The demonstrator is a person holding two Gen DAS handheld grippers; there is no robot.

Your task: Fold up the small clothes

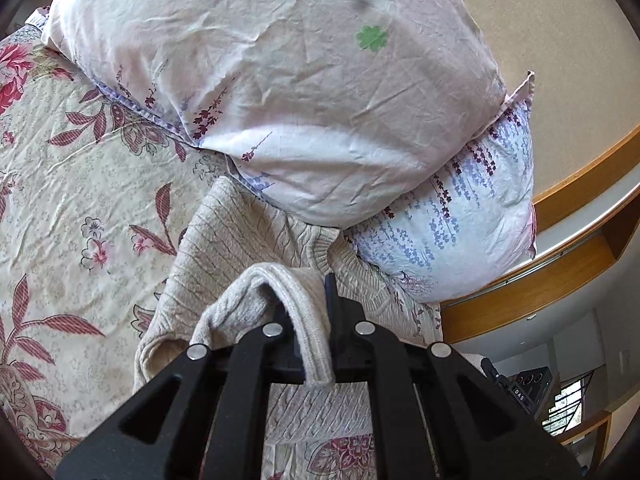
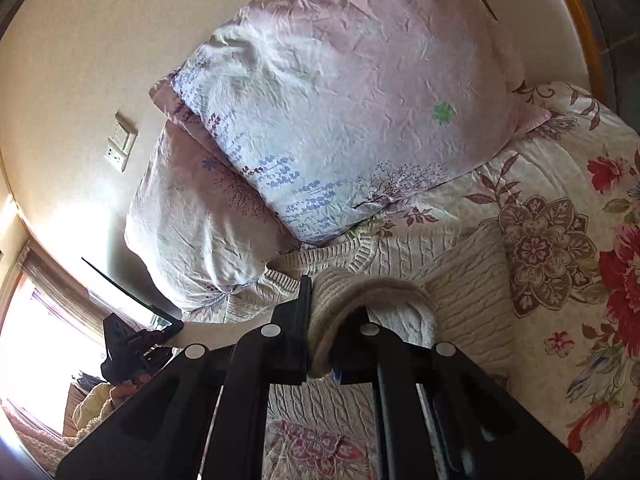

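Both tools pinch the cream cable-knit sweater [image 1: 236, 240]: left tool [image 1: 316, 304] and right tool [image 2: 328, 312], lifting folds above the floral bedspread [image 1: 60, 168] near the pillows [image 1: 280, 92].

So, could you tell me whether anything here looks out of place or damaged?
Nothing stands out: the cream sweater lies on the floral bedspread, undamaged, with both grippers shut on its edge.

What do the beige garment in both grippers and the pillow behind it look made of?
Sweater: matte beige knit, likely wool or acrylic, with visible cables and ribbed hem. Upper pillow: thin woven case, probably cotton, with fine creases and a printed floral pattern.
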